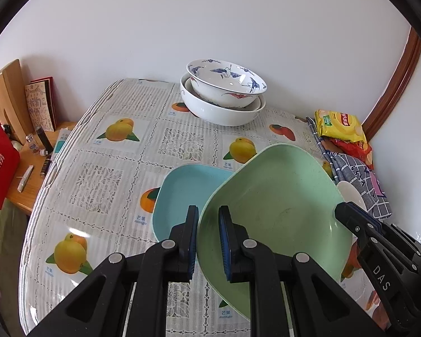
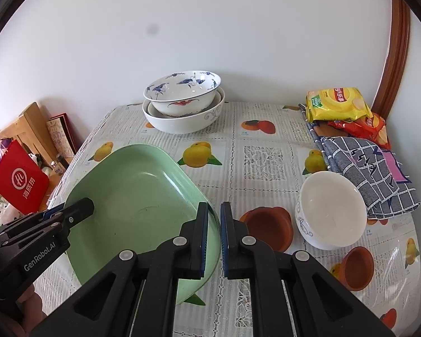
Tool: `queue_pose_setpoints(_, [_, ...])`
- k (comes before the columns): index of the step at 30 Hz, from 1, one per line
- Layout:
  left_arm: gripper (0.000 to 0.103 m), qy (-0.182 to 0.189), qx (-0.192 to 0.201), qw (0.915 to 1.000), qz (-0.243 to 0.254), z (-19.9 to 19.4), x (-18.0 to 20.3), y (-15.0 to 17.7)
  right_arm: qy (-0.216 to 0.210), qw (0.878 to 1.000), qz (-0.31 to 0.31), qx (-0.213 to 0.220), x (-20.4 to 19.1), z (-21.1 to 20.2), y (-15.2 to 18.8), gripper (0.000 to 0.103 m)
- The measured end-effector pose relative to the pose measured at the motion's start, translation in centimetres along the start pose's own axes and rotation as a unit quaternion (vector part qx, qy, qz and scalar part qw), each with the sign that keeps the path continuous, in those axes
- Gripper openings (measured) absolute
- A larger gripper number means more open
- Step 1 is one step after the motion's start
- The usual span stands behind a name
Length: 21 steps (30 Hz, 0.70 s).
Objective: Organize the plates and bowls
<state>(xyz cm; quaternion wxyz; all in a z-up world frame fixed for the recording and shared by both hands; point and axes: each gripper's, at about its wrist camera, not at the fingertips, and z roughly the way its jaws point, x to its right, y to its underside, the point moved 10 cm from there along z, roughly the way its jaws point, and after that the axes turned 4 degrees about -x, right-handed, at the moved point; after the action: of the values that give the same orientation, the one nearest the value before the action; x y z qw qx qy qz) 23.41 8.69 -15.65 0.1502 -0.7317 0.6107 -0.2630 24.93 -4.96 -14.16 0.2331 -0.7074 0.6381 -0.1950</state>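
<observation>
Two tongs, left tongs (image 1: pixel 207 243) and right tongs (image 2: pixel 214 238), are clamped on opposite rims of the green plate (image 1: pixel 272 202), tilted above the blue plate (image 1: pixel 182 188) on the counter (image 2: pixel 263 151). Uneven lowering could let the rim slip free. Misalignment would seat it crooked, short of the stacked bowls (image 1: pixel 224 95).

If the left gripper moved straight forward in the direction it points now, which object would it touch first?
The left gripper is already shut on the near rim of the green plate. Straight on, it would probably push along that plate toward the blue plate, which lies just beyond on the table; depth is hard to judge.
</observation>
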Motion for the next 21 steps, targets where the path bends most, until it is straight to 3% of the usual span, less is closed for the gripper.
queue_pose_setpoints(21, [0.014, -0.011, -0.023, 0.9994, -0.024, 2.3, -2.9, 0.9, -0.011, 0.999, -0.012, -0.03, -2.1, 3.1, 0.8, 0.009])
